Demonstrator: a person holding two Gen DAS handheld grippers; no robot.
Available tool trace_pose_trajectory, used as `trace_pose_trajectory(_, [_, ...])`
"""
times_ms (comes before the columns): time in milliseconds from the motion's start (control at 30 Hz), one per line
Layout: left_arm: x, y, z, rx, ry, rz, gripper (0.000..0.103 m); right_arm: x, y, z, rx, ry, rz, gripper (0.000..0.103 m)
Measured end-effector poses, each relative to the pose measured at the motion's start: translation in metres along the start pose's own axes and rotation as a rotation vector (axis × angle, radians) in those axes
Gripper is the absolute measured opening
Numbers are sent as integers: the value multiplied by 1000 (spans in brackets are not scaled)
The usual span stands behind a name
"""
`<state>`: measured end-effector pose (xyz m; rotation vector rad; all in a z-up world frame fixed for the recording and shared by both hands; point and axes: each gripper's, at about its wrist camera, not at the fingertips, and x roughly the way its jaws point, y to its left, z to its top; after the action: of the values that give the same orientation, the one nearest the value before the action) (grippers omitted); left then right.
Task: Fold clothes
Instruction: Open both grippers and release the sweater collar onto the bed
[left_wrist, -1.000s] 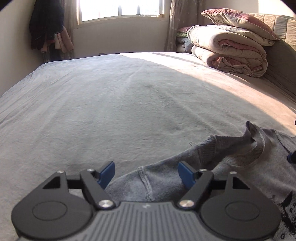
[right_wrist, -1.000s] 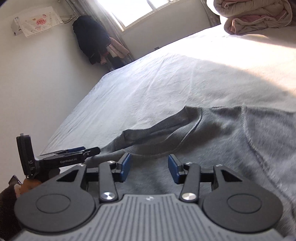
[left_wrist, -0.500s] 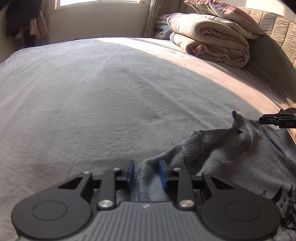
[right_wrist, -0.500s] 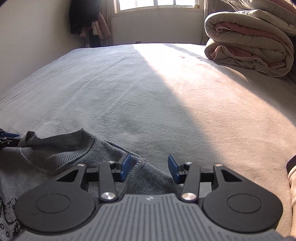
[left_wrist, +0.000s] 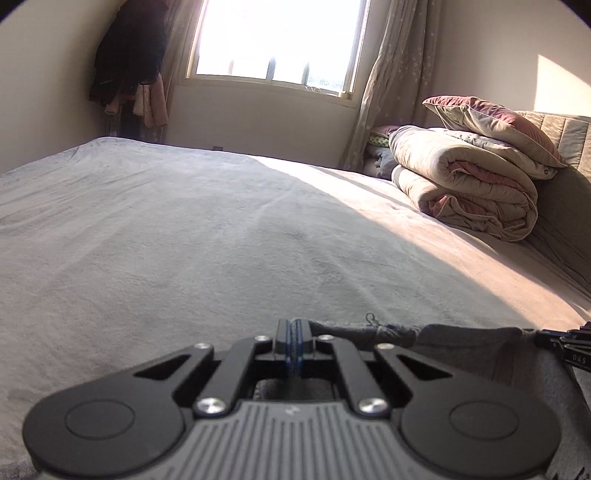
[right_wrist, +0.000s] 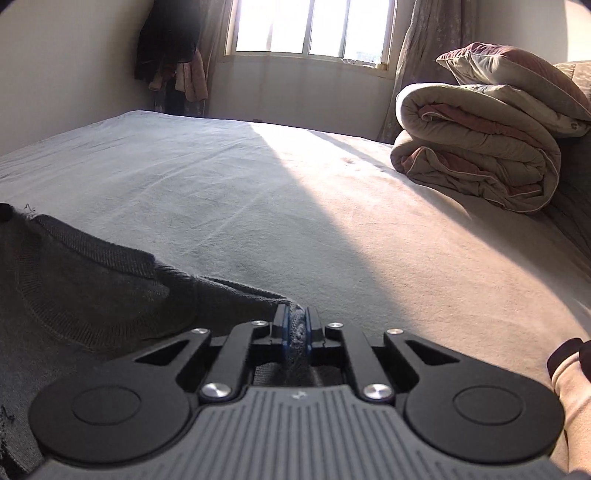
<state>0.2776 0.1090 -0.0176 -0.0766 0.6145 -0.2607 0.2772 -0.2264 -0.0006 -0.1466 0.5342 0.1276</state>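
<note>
A dark grey knit sweater (right_wrist: 85, 295) with a ribbed collar hangs stretched between my two grippers above the bed. In the left wrist view my left gripper (left_wrist: 294, 341) is shut on the sweater's (left_wrist: 461, 343) top edge near one shoulder, blue pads pressed on the fabric. The right gripper's black tip (left_wrist: 565, 341) shows at the far right of that view. In the right wrist view my right gripper (right_wrist: 296, 330) is shut on the other shoulder edge, with a bunch of knit pinched between its pads. The rest of the garment falls below both cameras, out of sight.
A wide bed with a grey sheet (left_wrist: 184, 240) spreads ahead, sunlit on its right half. Folded quilts and a pillow (right_wrist: 487, 147) are stacked at the headboard on the right. Dark clothes (left_wrist: 129, 66) hang beside the window (left_wrist: 277, 40). A sleeve (right_wrist: 569, 369) shows at the lower right.
Both grippers went from open to shut on the sweater's shoulder edges. They have lifted it, so the garment now hangs taut between them and the cameras look higher across the bed.
</note>
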Motion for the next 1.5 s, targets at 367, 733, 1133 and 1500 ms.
trace_pose_trajectory(367, [30,-8,3,31,19,33,43,18,-6,8,-1,59,168,50])
trace_pose_trajectory(733, [64,-30,10,107,17,81,49,55,38,27,-120,83,183,8])
trace_pose_trajectory(1133, [17,-49,15,97,29,95,55,17,25,37,-39,112,106,28])
trace_pose_trajectory(1500, [-90,-59,-4,5,128,47,62,-97,6,10,-3,219,146,39])
